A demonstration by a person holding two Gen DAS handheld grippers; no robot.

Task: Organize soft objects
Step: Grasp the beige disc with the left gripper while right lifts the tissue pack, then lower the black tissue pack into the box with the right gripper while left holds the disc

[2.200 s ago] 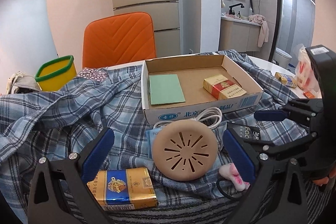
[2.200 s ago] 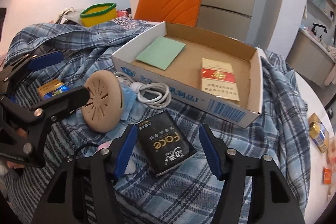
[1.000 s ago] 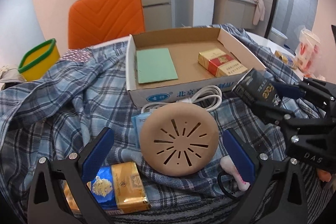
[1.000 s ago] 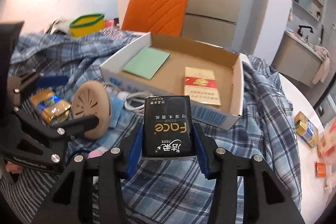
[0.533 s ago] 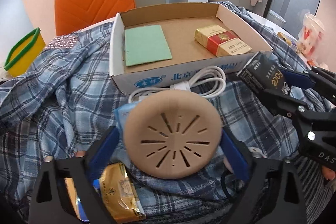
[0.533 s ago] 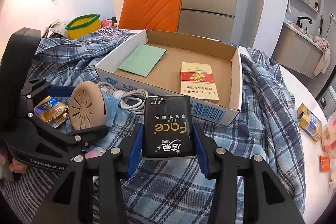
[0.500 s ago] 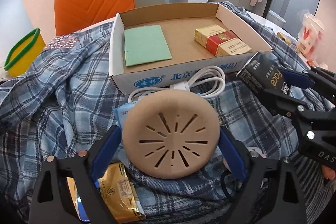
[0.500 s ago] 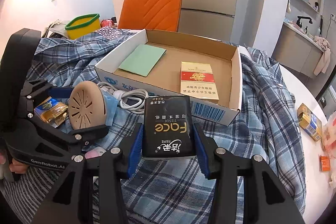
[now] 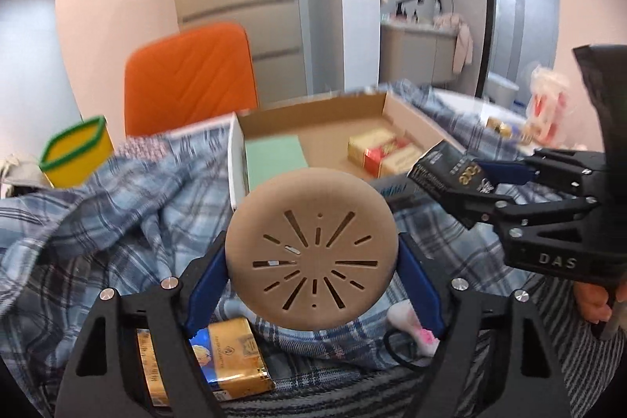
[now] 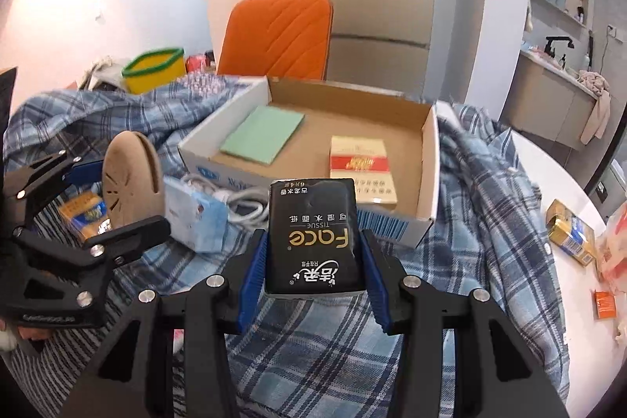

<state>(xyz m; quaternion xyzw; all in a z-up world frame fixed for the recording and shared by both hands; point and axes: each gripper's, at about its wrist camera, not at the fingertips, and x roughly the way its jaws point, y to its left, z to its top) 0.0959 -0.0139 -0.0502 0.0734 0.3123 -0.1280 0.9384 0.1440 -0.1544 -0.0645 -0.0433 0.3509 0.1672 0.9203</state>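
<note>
My left gripper (image 9: 313, 261) is shut on a round tan slotted pad (image 9: 312, 247) and holds it above the plaid cloth (image 9: 98, 222); it also shows in the right wrist view (image 10: 131, 183). My right gripper (image 10: 313, 245) is shut on a black Face tissue pack (image 10: 315, 237), held in the air in front of the open cardboard box (image 10: 427, 159). The pack also shows in the left wrist view (image 9: 450, 171). The box holds a green pad (image 10: 262, 134) and a red and gold cigarette pack (image 10: 360, 167).
On the cloth lie a gold and blue pack (image 9: 231, 355), a pale blue tissue pack (image 10: 196, 218), a white cable (image 10: 247, 202) and a pink toy (image 9: 411, 324). An orange chair (image 10: 278, 34) and a yellow tub (image 10: 154, 69) stand behind. Small packs (image 10: 568, 232) lie on the white table at right.
My left gripper closed on the tan pad and lifted it off the cloth. My right gripper, closed on the tissue pack since about a second ago, keeps it raised.
</note>
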